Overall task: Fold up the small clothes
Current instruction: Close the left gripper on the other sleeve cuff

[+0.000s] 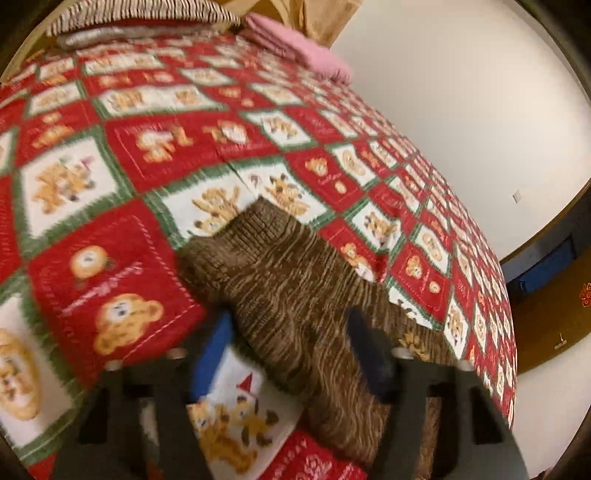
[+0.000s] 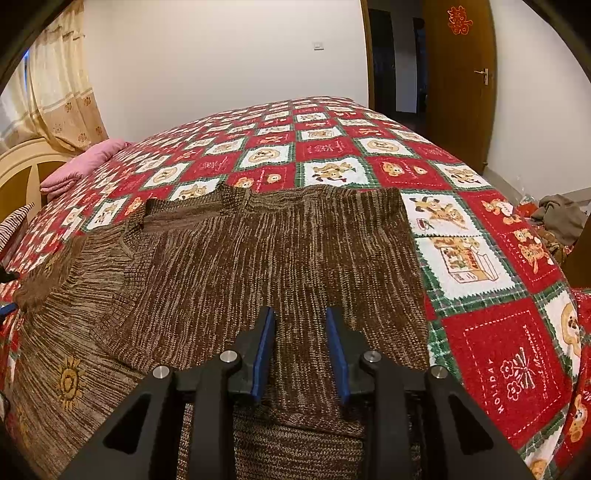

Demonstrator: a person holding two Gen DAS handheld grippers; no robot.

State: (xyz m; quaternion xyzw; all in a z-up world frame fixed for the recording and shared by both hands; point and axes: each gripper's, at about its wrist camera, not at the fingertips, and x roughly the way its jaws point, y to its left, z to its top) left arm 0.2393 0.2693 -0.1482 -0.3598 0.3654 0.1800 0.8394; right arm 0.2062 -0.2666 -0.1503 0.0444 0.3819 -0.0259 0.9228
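A small brown knitted sweater (image 2: 280,254) lies flat on the bed, with a yellow sun motif (image 2: 68,382) near its lower left. My right gripper (image 2: 300,354) is open and empty, its blue-padded fingers just above the sweater's near part. In the blurred left wrist view a sleeve or edge of the same sweater (image 1: 295,288) runs between the fingers of my left gripper (image 1: 291,354), which is open; I cannot tell whether the pads touch the cloth.
The bed carries a red, white and green bear-patterned quilt (image 2: 491,347). Folded pink cloth (image 2: 85,162) and a striped pillow (image 1: 140,18) lie at the headboard end. A clothes pile (image 2: 561,218) sits at the right. A wooden door (image 2: 458,85) stands beyond the bed.
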